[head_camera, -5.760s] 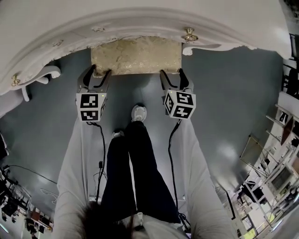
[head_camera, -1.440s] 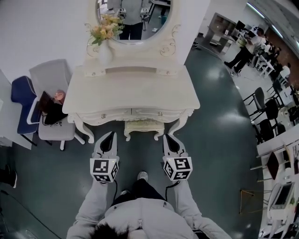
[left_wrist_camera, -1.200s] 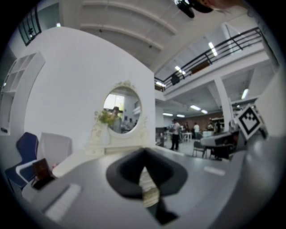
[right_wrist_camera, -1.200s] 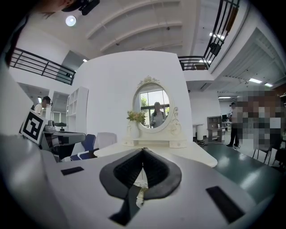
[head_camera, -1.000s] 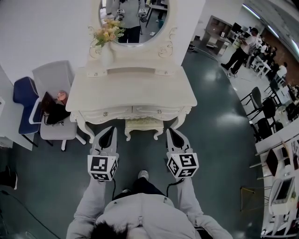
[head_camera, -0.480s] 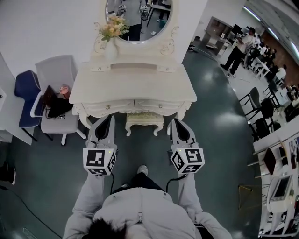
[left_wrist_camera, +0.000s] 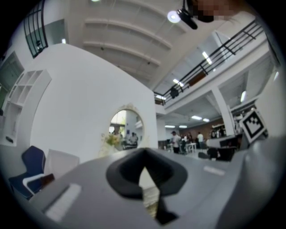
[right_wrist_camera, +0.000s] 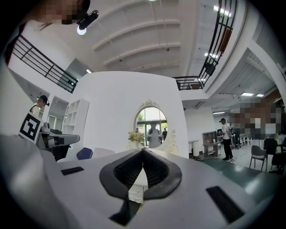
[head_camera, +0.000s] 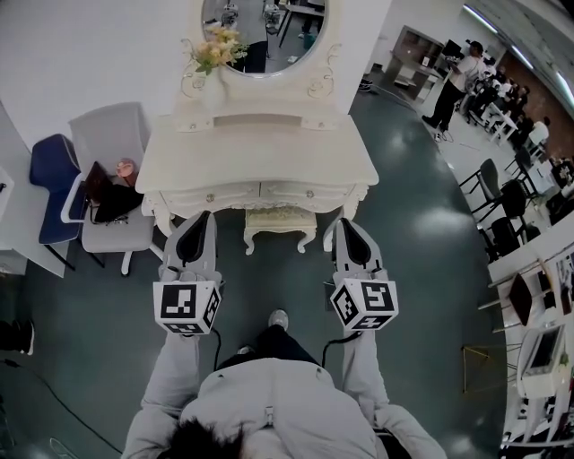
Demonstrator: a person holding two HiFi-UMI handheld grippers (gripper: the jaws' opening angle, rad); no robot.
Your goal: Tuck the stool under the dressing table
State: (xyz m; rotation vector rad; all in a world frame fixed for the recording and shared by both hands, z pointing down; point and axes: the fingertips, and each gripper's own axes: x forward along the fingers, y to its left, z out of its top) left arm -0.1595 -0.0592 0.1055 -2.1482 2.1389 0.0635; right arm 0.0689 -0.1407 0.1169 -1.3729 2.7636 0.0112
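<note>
— What has changed since a second ago?
— Both grippers have come up and back toward the person, so they loom larger in the head view. The stool (head_camera: 280, 222) hasn't budged.
— How are the hands held?
— Arms stretched forward, side by side. The left gripper (head_camera: 199, 219) and right gripper (head_camera: 346, 224) lie about level and point at the dressing table (head_camera: 260, 154), marker cubes nearest the person.
— And the fingers?
— Closed tip to tip on both, with nothing between them. The left gripper view and the right gripper view each show the dark pads meeting at a point.
— Where is the stool?
— Tucked between the table's front legs. Only its front edge and two front legs show past the tabletop. From the head view the gripper tips fall either side of it, apart from it.
— Any containers?
— A white vase (head_camera: 195, 82) at the back left of the tabletop, beside the oval mirror (head_camera: 265, 27), holds flowers (head_camera: 217, 47). The table's drawers are shut. A grey chair (head_camera: 106, 142) to the left carries a dark bag (head_camera: 109, 199).
</note>
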